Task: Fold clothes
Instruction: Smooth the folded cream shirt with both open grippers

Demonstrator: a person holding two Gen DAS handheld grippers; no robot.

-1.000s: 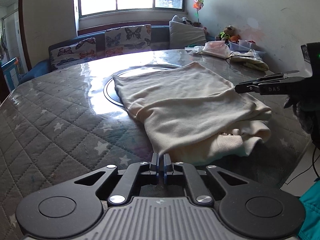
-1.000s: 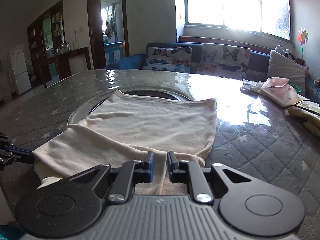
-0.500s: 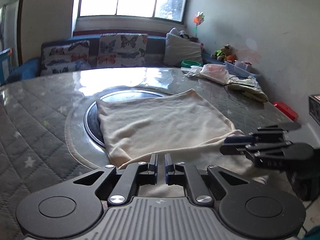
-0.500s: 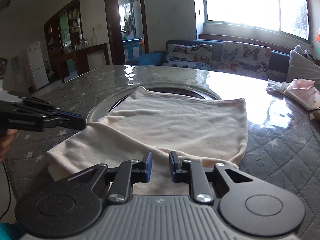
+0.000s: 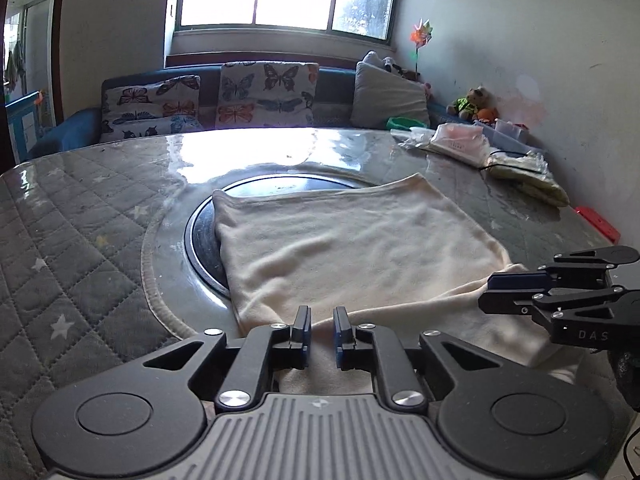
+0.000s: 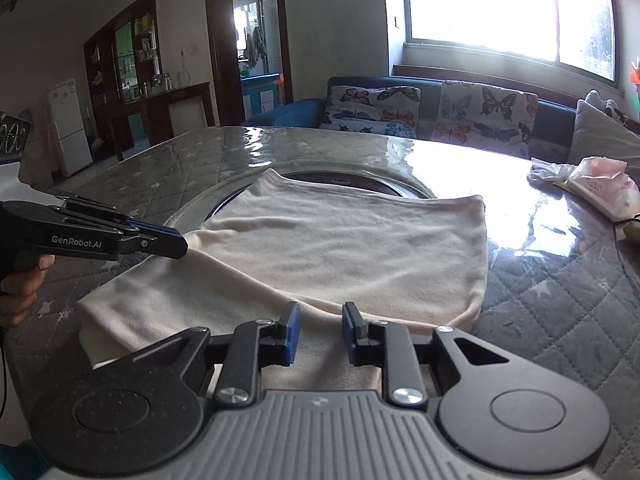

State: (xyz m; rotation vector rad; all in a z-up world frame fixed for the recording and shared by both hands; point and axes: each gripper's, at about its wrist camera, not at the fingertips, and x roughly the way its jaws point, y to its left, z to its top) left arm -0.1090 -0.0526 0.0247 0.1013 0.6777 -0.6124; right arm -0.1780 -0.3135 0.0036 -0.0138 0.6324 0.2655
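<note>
A cream garment lies folded on the quilted table, its far half over the round glass turntable; it also shows in the right wrist view. My left gripper is open with its fingers over the near fold edge, nothing between them. My right gripper is open over the same near fold edge, further right. In the left wrist view the right gripper shows at the right side of the cloth. In the right wrist view the left gripper shows at the cloth's left side.
The round turntable sits in the table. Plastic-wrapped packets and a yellow bundle lie at the far right. A sofa with butterfly cushions stands behind the table. The table's near edge is just below both grippers.
Both grippers opened from shut and let go of the cloth. The folded top layer now lies flat. Both grippers sit lower and closer to the near fold edge.
</note>
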